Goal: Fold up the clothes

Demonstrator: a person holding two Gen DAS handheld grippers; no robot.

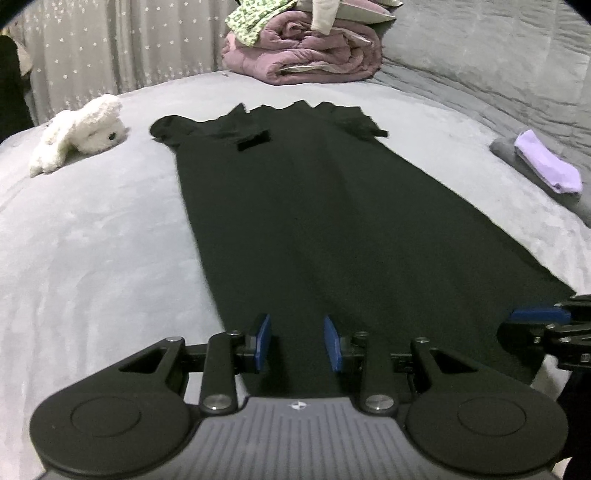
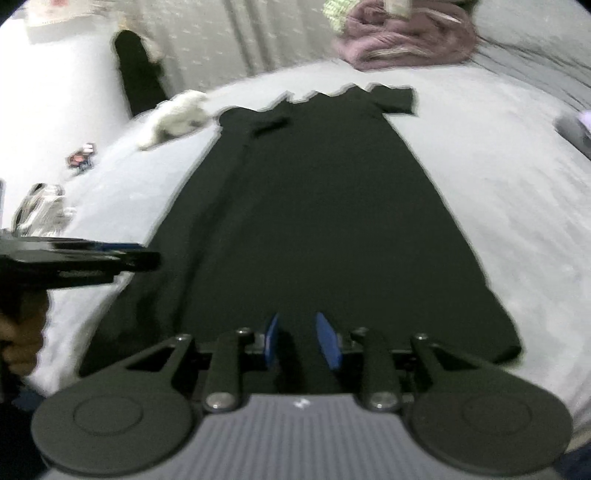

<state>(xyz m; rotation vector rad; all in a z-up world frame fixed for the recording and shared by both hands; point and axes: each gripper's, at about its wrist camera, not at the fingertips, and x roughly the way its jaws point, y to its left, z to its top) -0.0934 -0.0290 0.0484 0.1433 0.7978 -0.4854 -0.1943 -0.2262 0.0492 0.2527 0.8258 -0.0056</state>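
A: Where does the garment lie?

B: The black dress lies spread flat on the grey bed, its hem nearest both cameras and its short sleeves at the far end. A seam or fold line runs lengthwise down its left part in the right wrist view.

A: And the left gripper?

B: It hangs over the hem near the dress's left edge. Its 2 blue fingers stand apart, with dark cloth seen in the gap below them; no pad visibly presses on the fabric, so they read as released.

A: The right gripper?

B: It sits over the hem toward the right corner. The picture there is blurred. Its fingers are parted by a narrower gap, and nothing appears pinched between them. The person's hand holding the left gripper shows at the left edge of that view.

A: What else is on the bed?

B: A white plush toy lies left of the dress's shoulders, apart from it. A folded mauve quilt sits beyond the neckline, with a green patterned cloth on top. At the right, well apart from the dress, a lilac folded item rests on a grey one.
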